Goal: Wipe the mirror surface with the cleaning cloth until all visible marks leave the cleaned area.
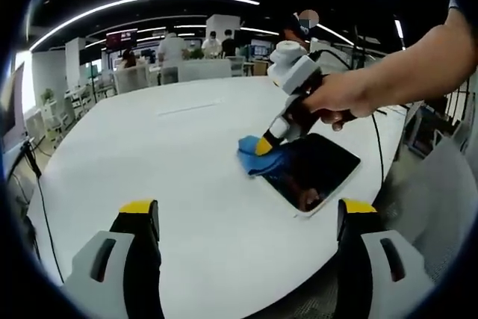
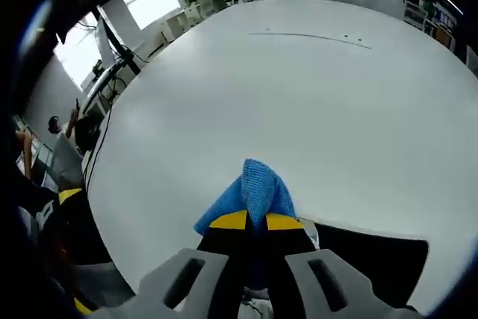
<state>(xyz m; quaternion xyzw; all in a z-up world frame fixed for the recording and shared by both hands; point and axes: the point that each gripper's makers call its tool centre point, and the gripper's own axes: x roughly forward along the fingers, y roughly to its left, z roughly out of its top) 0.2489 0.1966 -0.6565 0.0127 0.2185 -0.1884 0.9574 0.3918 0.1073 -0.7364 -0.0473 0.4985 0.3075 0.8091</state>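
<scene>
A dark rectangular mirror (image 1: 317, 169) with a white rim lies flat near the right edge of the big white table (image 1: 164, 155). A blue cleaning cloth (image 1: 261, 160) rests on the mirror's left corner, pinched by the right gripper (image 1: 263, 146), which a hand holds from the right. In the right gripper view the yellow-tipped jaws are shut on the blue cloth (image 2: 254, 192) at the right gripper (image 2: 256, 221), with the dark mirror (image 2: 373, 259) beneath and to the right. My left gripper (image 1: 246, 211) stands open above the table's near edge, short of the mirror, holding nothing.
The white table (image 2: 284, 87) spreads wide and bare to the left and far side of the mirror. Cables (image 1: 37, 192) hang off its left edge. People and desks (image 1: 179, 54) stand far behind. A table edge runs close past the mirror on the right.
</scene>
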